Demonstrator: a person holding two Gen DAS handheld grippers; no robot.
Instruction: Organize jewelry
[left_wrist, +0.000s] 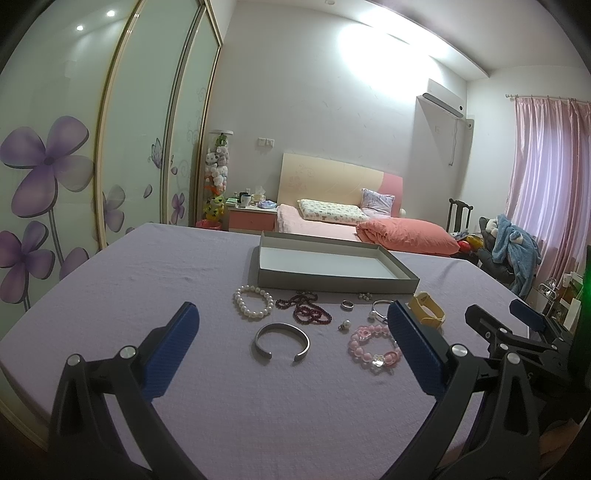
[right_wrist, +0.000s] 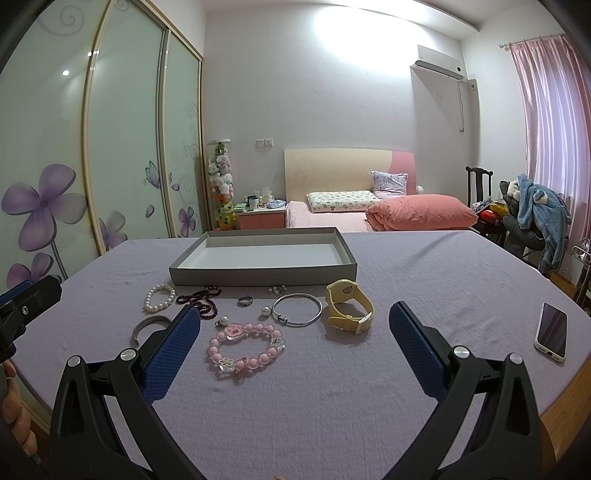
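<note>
A grey shallow box (left_wrist: 334, 279) (right_wrist: 258, 275) sits empty on the purple tablecloth. In front of it lie a pearl bracelet (left_wrist: 253, 301) (right_wrist: 159, 297), dark red beads (left_wrist: 308, 308) (right_wrist: 201, 300), a silver cuff (left_wrist: 281, 343) (right_wrist: 147, 326), a pink bead bracelet (left_wrist: 373, 345) (right_wrist: 246, 349), a ring (left_wrist: 347, 304) (right_wrist: 245, 301), a thin silver bangle (right_wrist: 297, 314) and a yellow watch (left_wrist: 428, 312) (right_wrist: 349, 304). My left gripper (left_wrist: 295, 325) is open above the cuff. My right gripper (right_wrist: 295, 325) is open above the pink bracelet and bangle.
A phone (right_wrist: 551, 331) lies at the table's right edge. Small loose beads (left_wrist: 365, 295) (right_wrist: 277, 289) and a pearl charm (left_wrist: 345, 325) (right_wrist: 221, 321) lie among the jewelry. A wardrobe stands left, a bed behind the table.
</note>
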